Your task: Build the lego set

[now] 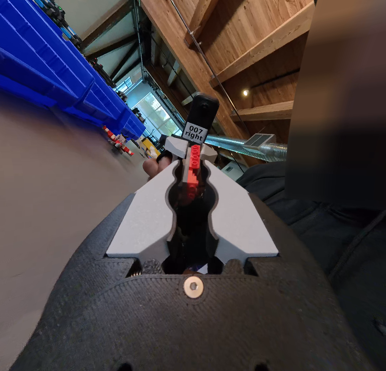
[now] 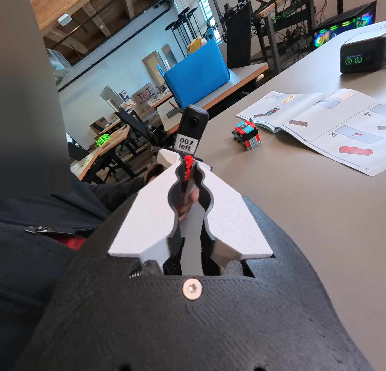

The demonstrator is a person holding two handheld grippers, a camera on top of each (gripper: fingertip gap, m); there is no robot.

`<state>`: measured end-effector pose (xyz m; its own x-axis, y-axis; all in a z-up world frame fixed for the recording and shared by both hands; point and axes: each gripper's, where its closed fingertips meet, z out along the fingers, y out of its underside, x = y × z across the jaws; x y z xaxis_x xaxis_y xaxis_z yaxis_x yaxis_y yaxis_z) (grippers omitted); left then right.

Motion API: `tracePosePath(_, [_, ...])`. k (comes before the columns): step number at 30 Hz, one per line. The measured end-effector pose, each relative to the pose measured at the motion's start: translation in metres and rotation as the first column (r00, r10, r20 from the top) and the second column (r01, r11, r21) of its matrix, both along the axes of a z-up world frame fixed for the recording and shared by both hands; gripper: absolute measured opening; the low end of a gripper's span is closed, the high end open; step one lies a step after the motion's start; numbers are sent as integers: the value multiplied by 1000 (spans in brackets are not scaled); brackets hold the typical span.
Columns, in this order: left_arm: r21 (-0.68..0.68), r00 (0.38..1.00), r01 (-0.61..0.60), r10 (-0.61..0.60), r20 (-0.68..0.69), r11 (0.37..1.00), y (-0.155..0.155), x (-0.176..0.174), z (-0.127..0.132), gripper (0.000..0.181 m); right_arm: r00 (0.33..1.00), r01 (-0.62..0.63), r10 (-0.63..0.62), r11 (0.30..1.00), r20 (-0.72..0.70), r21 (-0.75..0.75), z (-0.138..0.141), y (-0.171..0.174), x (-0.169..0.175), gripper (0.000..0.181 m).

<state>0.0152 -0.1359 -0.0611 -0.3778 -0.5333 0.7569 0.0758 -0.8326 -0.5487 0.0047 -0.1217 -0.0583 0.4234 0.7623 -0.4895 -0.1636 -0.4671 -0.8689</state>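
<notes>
Left wrist view: left gripper [image 1: 191, 168] pinches red lego piece [image 1: 192, 168] at its tips, right gripper [image 1: 189, 150] opposite clamped on its far end | right wrist view: small lego build [image 2: 246, 135] on table [image 2: 292, 214], right of tips, beside open instruction booklet [image 2: 325, 125].

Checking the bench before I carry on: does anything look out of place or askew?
Only the small red and blue lego model on the table, which lies tipped on its side beside the open instruction booklet.

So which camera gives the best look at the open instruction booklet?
The right wrist view: the open paper instruction booklet lies flat on the grey table, both pages visible. The left wrist view does not show it at all.
</notes>
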Motion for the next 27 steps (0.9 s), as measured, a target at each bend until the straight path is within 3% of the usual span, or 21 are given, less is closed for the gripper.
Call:
tracePosePath(13, [-108,998,-48,53,43,993,0,-2,5,9,996,6,-9,1000,-84,-29,3,-3,0,7])
tracePosePath(20, [-25,995,-92,92,-30,995,0,0,2,11,995,12,-16,999,-96,-38,2,-4,2,7])
tracePosePath(27, [11,991,-132,132,-9,991,1,-4,8,10,996,16,-16,1000,-90,-1,7,-8,2,7])
